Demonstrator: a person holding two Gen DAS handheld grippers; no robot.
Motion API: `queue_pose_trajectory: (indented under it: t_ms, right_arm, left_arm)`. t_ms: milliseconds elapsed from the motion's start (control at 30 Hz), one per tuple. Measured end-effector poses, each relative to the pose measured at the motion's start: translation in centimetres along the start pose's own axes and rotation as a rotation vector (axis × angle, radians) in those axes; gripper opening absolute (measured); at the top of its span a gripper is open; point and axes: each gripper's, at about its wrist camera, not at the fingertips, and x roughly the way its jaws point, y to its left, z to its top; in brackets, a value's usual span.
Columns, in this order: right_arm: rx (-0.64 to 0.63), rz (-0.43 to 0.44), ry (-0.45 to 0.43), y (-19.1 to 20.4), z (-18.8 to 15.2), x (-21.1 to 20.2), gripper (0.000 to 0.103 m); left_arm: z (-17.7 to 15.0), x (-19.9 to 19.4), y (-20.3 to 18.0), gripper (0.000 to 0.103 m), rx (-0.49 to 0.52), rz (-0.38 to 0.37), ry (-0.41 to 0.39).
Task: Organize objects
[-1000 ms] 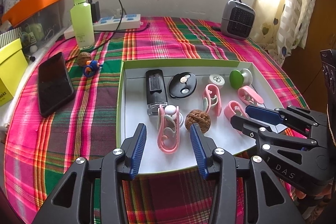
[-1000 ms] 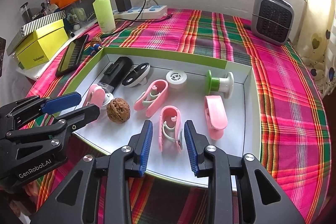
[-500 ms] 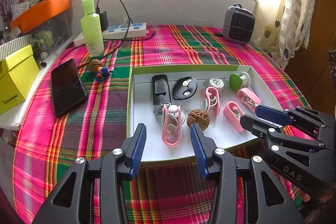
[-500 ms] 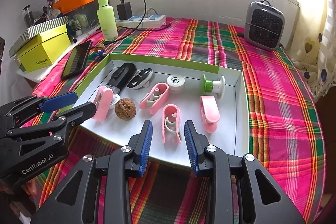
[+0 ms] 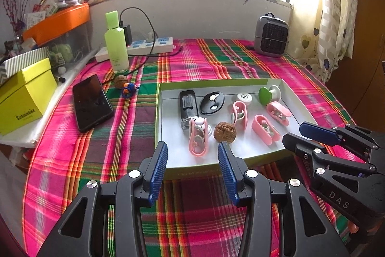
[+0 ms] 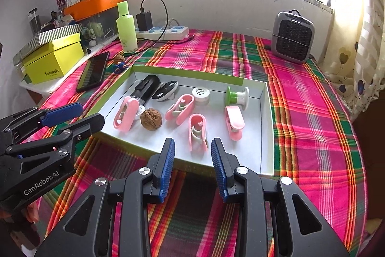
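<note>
In the lower middle of each wrist view the gripper stands with its two blue pads spread apart and nothing between them: the left gripper (image 5: 193, 161) and the right gripper (image 6: 192, 157). Both are in front of the near edge of the shallow tray (image 5: 157, 117), which lies in the middle of the frame on the plaid cloth (image 5: 96, 160) of the counter.

Inside the tray nine things can be counted. There are four pink clips: one (image 5: 197, 137) at the near left, one (image 5: 239, 113) in the middle, one (image 5: 266, 129) at the near right and one (image 5: 278, 110) behind it. There is one walnut (image 5: 224, 132) between the first two clips. Along the far side stand one black rectangular device (image 5: 188, 107), one black oval case (image 5: 213, 103), one white round cap (image 5: 245, 98) and one green and white spool (image 5: 269, 94).

Outside the tray, in the left part of the frame, lie one black phone (image 5: 92, 102), a second walnut (image 5: 120, 81) and one small blue toy (image 5: 128, 89) just beside it. In the upper left stand one green bottle (image 5: 116, 43), one white power strip (image 5: 144, 46) and one yellow box (image 5: 25, 98). One grey heater (image 5: 272, 36) stands in the upper right.
</note>
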Motion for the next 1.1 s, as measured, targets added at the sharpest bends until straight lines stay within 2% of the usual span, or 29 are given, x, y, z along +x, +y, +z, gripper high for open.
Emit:
queue_pose_trajectory:
  t_ms: [200,867,1100]
  right_arm:
    - [0.001,0.001,-0.009,0.5,-1.4,-1.2,0.033]
    - [0.102,-0.014,0.096,-0.2,-6.8,-1.3,0.033]
    - [0.115,-0.051,0.094,-0.2,-7.7,-2.0,0.034]
  left_arm:
    - [-1.4,-0.5,-0.6,0.042,0.003,0.013,0.013]
    - [-6.4,0.1,-1.8,0.042,-0.021,0.018,0.126]
    - [-7.1,-0.3,-2.5,0.043,-0.010,0.023,0.117]
